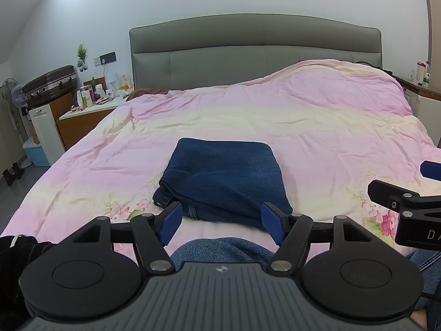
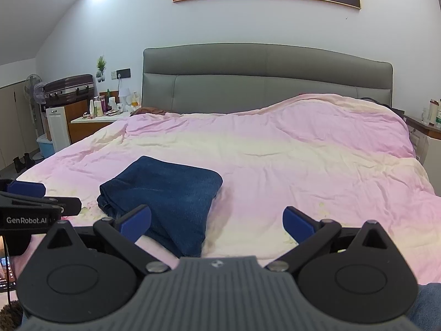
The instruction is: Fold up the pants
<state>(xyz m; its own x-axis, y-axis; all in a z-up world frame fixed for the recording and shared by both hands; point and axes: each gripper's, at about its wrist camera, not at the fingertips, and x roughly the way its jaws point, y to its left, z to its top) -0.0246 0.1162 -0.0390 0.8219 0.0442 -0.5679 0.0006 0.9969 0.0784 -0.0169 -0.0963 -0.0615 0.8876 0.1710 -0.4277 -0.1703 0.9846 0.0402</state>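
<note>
The jeans [image 1: 223,178] lie folded into a compact block on the pink quilt [image 1: 317,127], near the foot of the bed. Both claws hang back from them with nothing between their jaws — the left gripper [image 1: 222,224] spread wide just short of the near edge, the right gripper [image 2: 217,220] likewise spread (off to the side), which suggests the folding is finished

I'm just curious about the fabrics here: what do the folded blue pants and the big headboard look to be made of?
The pants look like dark blue denim: a matte, faintly streaked weave with stitched seams at the edge. The headboard seems to be grey leather or a leather-like covering, smooth with a slight sheen and sewn panel lines; which one, the pictures cannot settle.
</note>
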